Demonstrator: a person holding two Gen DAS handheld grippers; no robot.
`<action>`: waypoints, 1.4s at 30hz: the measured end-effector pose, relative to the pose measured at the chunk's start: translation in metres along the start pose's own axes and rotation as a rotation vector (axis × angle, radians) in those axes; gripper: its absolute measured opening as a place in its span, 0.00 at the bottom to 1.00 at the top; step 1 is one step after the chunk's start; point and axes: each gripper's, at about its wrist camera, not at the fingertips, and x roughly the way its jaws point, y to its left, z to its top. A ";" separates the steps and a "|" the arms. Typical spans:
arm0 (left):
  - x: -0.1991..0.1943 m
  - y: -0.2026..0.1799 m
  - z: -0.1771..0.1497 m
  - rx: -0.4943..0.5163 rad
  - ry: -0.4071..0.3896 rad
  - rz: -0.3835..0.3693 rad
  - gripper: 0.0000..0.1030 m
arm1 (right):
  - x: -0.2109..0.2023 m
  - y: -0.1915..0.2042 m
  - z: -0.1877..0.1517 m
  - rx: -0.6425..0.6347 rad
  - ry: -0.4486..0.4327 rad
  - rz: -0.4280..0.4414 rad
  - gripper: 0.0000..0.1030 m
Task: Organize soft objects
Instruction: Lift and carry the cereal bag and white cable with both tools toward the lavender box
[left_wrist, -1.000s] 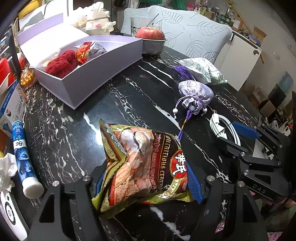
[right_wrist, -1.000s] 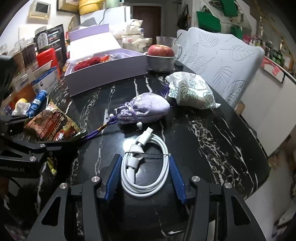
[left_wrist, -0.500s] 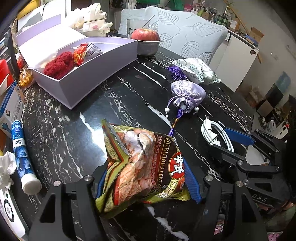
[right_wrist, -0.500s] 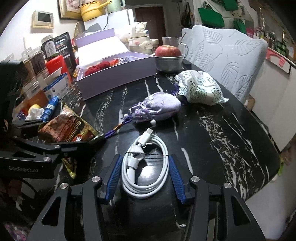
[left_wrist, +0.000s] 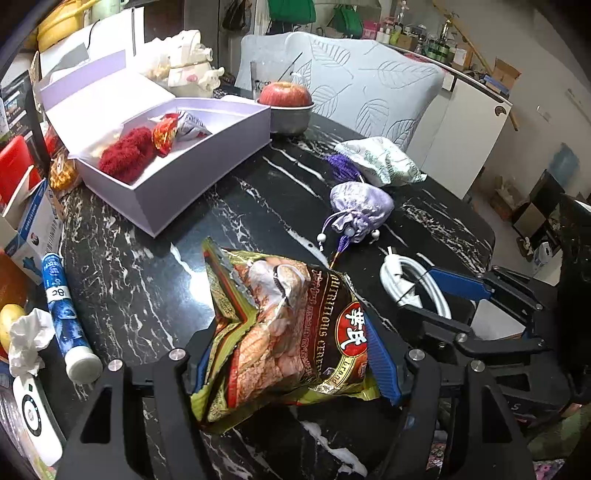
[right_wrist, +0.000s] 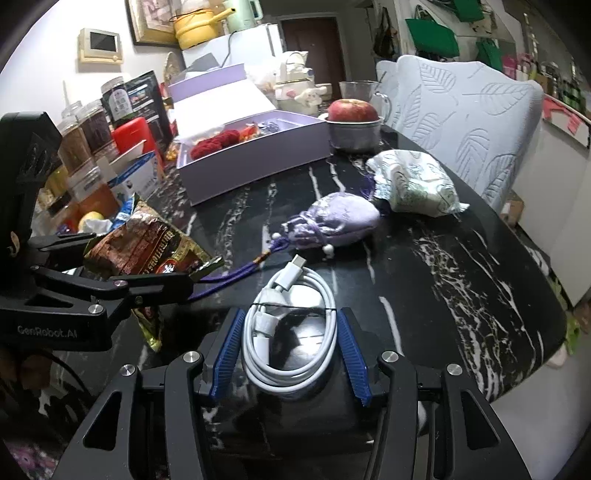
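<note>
Left wrist view | left hand-held gripper (left_wrist: 291, 354) clamps snack bag (left_wrist: 284, 325) | right hand-held gripper (right_wrist: 290, 354) grips coiled cable (right_wrist: 295, 332)

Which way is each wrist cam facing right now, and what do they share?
Left wrist: on the left claw, angled down the table toward the lilac box; claw grips the snack bag.
Right wrist: on the right claw, facing the chair; its fingers flank the cable.
Shared: box, pouch, apple, each other's claw.
</note>
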 end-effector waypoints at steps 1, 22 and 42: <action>-0.002 0.000 0.000 -0.002 -0.003 -0.002 0.66 | 0.000 0.001 0.001 -0.003 -0.001 0.006 0.50; -0.085 0.018 0.053 0.018 -0.288 0.052 0.66 | -0.043 0.025 0.071 -0.082 -0.197 0.105 0.50; -0.119 0.058 0.149 0.089 -0.504 0.167 0.66 | -0.045 0.053 0.194 -0.219 -0.365 0.157 0.50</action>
